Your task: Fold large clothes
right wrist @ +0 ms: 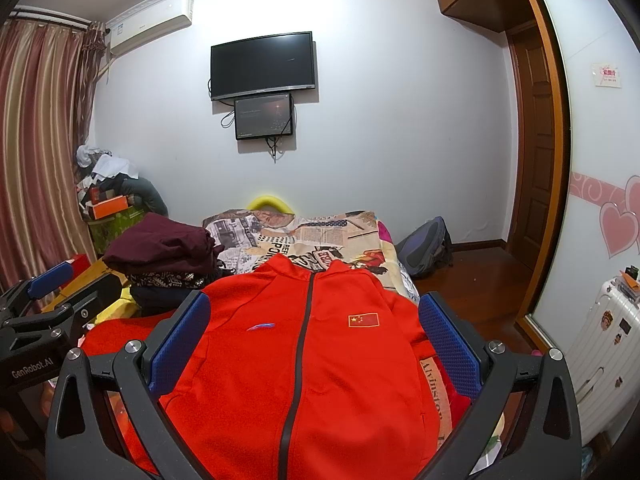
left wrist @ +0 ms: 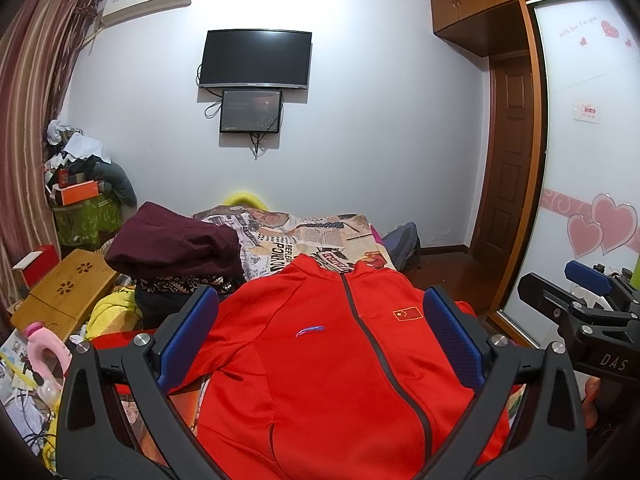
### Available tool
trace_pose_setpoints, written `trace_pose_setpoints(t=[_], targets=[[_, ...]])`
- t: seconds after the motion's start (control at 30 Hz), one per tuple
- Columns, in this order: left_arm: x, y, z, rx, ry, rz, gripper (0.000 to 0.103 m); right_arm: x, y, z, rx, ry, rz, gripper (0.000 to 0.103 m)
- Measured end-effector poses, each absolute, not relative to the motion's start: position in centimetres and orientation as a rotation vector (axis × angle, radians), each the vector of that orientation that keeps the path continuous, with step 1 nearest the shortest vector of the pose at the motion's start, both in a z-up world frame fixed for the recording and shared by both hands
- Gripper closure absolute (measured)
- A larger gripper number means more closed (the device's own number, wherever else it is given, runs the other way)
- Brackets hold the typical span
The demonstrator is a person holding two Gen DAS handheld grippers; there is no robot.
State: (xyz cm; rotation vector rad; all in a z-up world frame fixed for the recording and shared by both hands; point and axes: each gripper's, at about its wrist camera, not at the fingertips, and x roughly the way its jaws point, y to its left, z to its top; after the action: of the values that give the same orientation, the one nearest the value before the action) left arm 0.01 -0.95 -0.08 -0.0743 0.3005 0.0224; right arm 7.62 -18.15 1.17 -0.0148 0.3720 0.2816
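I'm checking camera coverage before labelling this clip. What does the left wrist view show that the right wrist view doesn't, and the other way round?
Only the left wrist view shows the pink bottle and the flower-cut wooden table top beside the bed. Only the right wrist view shows the white suitcase with stickers. Both show the red zip jacket spread front-up on the bed, the maroon folded clothes, the wall TV, the backpack, and each other: left tool and right tool are both open, holding nothing.

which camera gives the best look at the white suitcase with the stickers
The right wrist view: the white suitcase stands in full at its right edge, stickers visible. In the left wrist view it cannot be made out; the right gripper fills that corner.
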Motion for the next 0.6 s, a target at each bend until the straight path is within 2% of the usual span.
trace_pose_setpoints(t=[0.6], targets=[[-0.06, -0.75, -0.18, -0.080, 0.301, 0.025, 0.000, 7.74, -18.07, 1.11, -0.015, 0.373, 0.285, 0.000]])
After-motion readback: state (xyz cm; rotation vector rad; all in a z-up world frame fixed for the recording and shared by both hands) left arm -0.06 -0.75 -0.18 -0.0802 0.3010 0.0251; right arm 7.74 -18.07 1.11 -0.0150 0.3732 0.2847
